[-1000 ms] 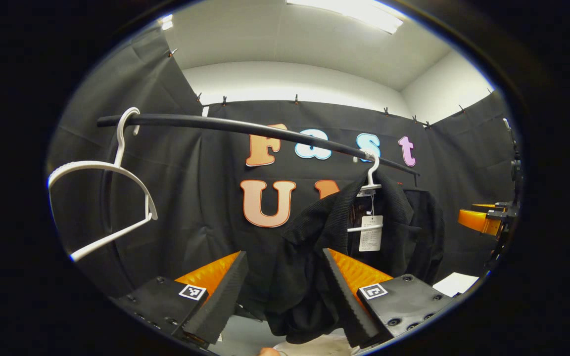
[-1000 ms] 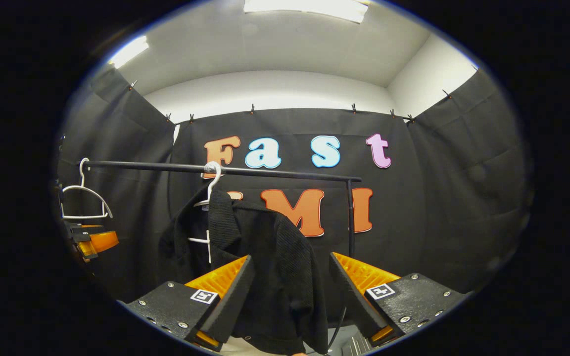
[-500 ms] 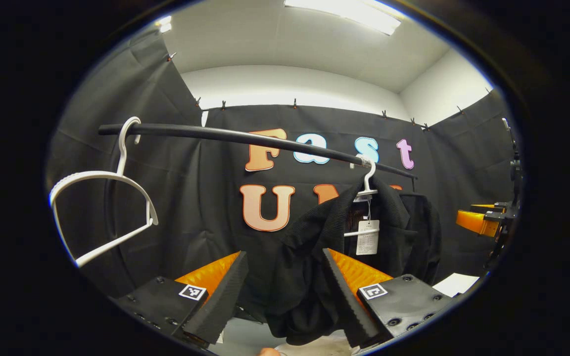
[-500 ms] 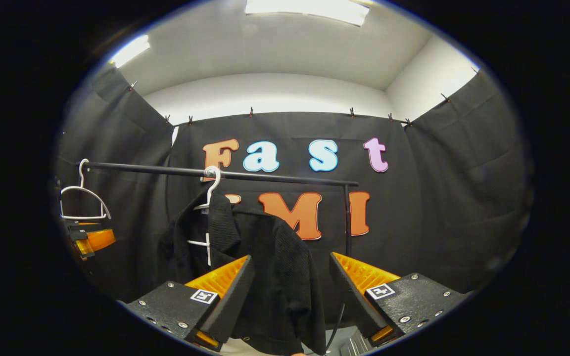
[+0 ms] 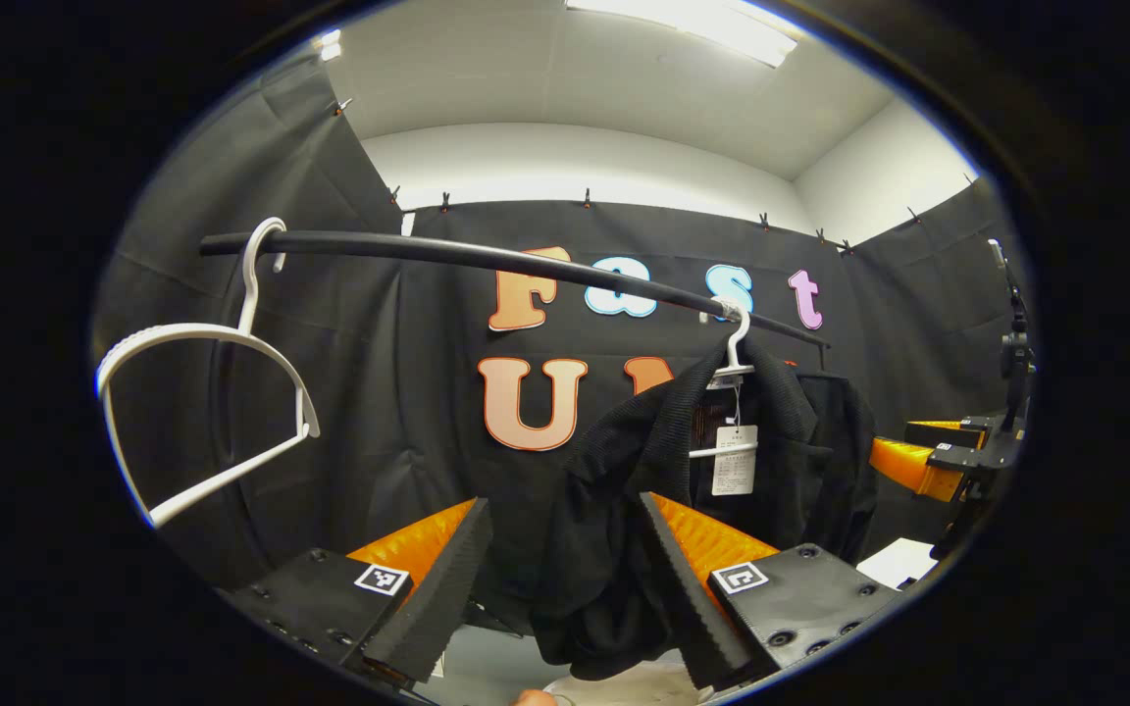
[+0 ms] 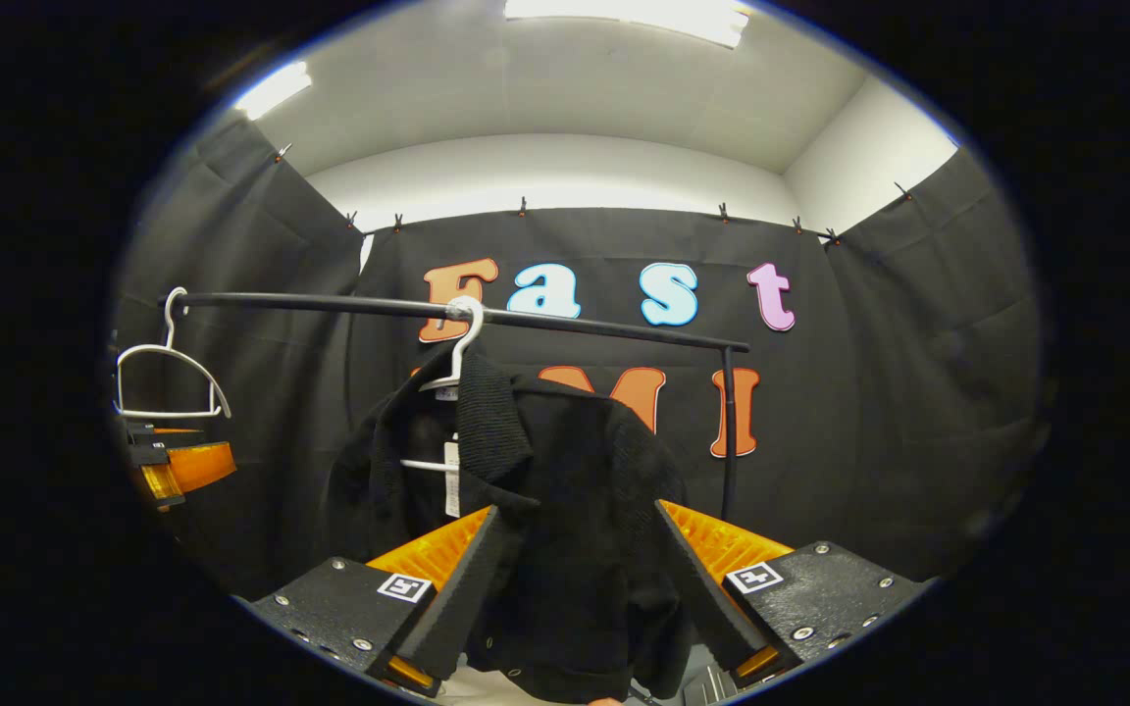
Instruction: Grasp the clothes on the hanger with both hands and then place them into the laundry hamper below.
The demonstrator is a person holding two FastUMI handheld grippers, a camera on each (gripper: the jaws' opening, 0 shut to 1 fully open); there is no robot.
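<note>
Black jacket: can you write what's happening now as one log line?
black jacket: on white hanger | left claw: open | right claw: open

A black shirt hangs on a white hanger toward the right end of the black rail; an empty hanger hangs at the left end. The left gripper is spread wide before the shirt's sleeve. The right gripper shows at the right edge.

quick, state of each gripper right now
Left gripper: open, holding nothing, black garment ahead.
Right gripper: open, holding nothing.
</note>
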